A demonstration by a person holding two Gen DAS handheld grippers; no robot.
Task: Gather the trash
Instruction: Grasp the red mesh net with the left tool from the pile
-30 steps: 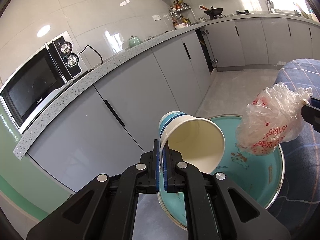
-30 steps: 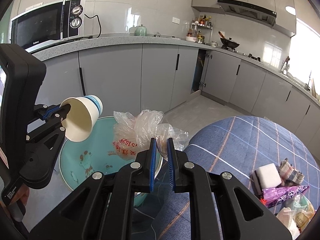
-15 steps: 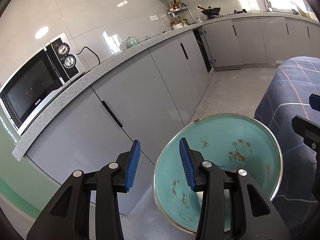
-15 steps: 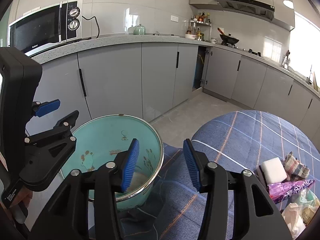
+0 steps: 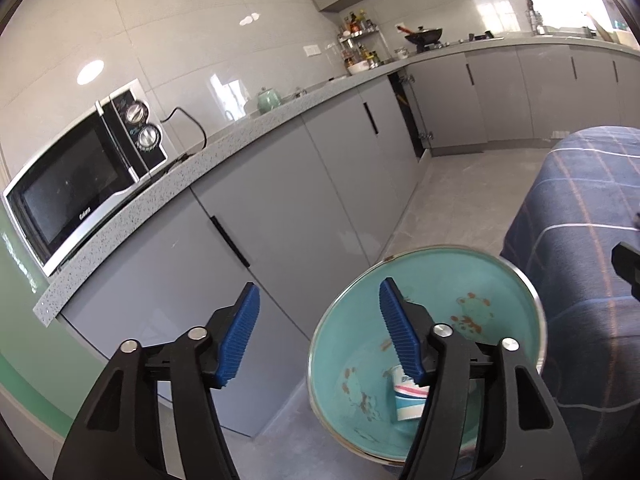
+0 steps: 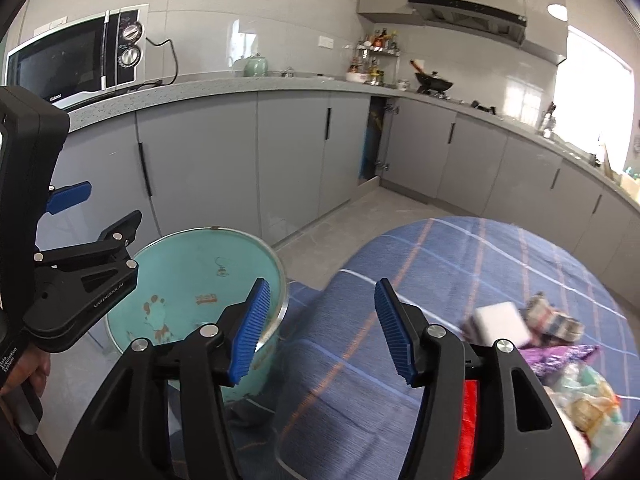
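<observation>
A teal metal bin stands on the floor beside the blue plaid table. A paper cup with blue and pink stripes lies inside the bin. My left gripper hangs over the bin's near left rim, its jaws opening with nothing between them. In the right wrist view the bin sits at lower left and my right gripper is over the table edge, jaws opening and empty. At the table's right edge lie a white sponge, a purple wrapper and a crumpled plastic packet.
Grey cabinets run under a speckled counter carrying a microwave. A hand holds the left gripper at the left edge. Bare tiled floor lies between cabinets and table.
Both grippers have opened. The paper cup left my left gripper and lies in the bin; the plastic bag is gone from my right gripper, which has swung right over the table.
</observation>
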